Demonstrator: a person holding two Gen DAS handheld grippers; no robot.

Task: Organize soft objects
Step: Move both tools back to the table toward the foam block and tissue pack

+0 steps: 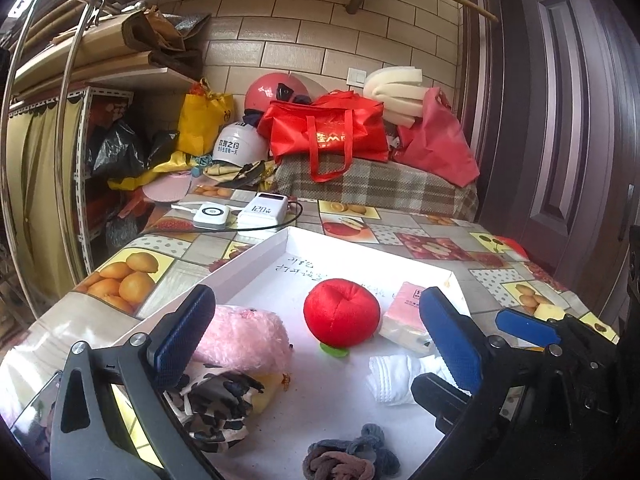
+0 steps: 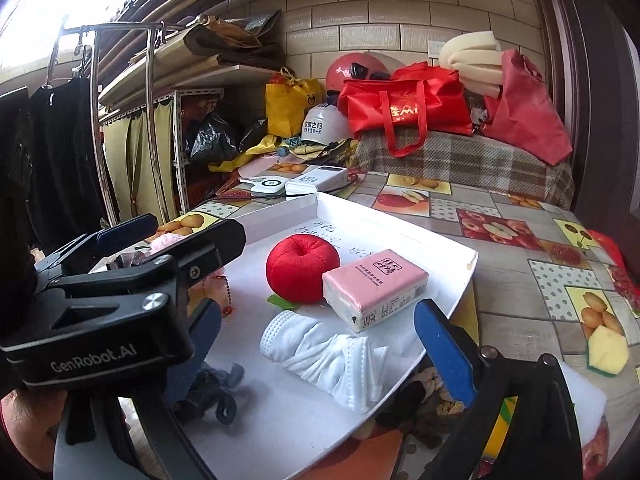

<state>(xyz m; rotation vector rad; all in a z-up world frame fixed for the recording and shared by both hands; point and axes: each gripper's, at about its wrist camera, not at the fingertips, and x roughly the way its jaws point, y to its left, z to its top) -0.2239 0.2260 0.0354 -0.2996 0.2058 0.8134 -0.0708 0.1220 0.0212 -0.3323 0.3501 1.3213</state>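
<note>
Both grippers hover low over the near edge of the white tray [image 1: 256,248], pointing slightly downward across it, side by side. The left gripper [image 1: 316,344] has its jaws spread wide with nothing between them; the right gripper [image 2: 320,344] likewise stands fully open and empty. Nearest in the tray, at its near edge, lies a knot of grey and brown socks [image 1: 348,456]. Just beyond it a rolled white cloth [image 2: 324,356] lies toward the tray's right edge, and a leopard-print fabric piece [image 1: 216,408] lies toward the left edge, with a pink fluffy toy [image 1: 244,340] touching it on the far side. In the middle of the tray sits a red plush apple [image 1: 342,312], and a pink tissue pack [image 2: 374,288] rests just beside it on the right. The right wrist view alone shows the left gripper's body from the side, a yellow sponge [image 2: 606,350] on the worktop [image 2: 500,208] outside the tray's right edge, and a rope-like bundle [image 2: 436,392] under the right jaw. The left wrist view alone shows the pink toy and leopard fabric clearly. Two white power banks [image 1: 240,214] lie at the worktop's far left edge, with red bags [image 1: 328,128] on a plaid-covered surface behind.
</note>
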